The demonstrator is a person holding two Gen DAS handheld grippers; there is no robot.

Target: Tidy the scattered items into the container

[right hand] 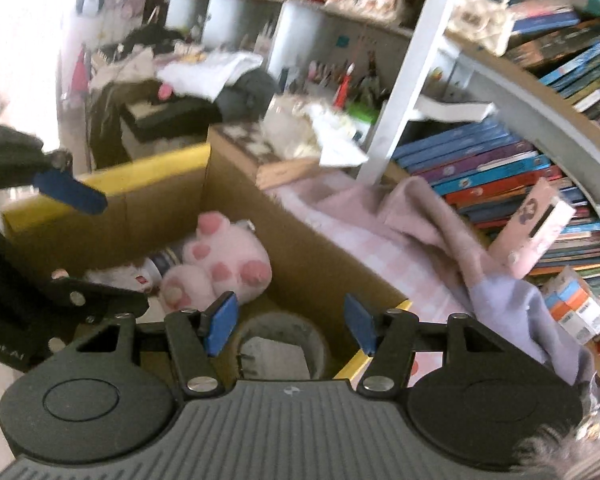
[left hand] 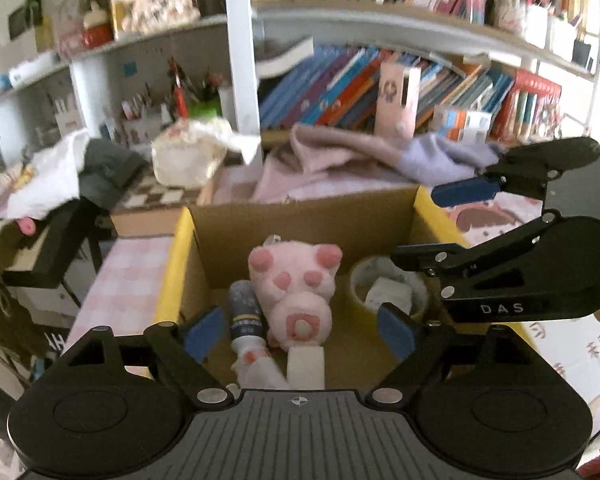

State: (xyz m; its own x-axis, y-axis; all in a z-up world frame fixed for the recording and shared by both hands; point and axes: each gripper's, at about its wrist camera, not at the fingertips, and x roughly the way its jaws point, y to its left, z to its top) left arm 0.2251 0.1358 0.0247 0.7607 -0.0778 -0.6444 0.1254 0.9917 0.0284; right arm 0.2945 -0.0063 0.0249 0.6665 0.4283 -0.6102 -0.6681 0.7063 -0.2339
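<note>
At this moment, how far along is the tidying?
Done: pink plush, bottle and tape roll lie in the cardboard box. In hand: nothing; left gripper and right gripper are open. Possibly left: pink cloth beside the box.

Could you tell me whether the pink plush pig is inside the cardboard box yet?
Inside: the plush pig lies on the floor of the cardboard box, beside a tape roll.

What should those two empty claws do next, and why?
Probably lift away and look for leftovers: both the left gripper and right gripper are open and empty over the cardboard box, where the pink plush toy, bottle and tape roll lie.
</note>
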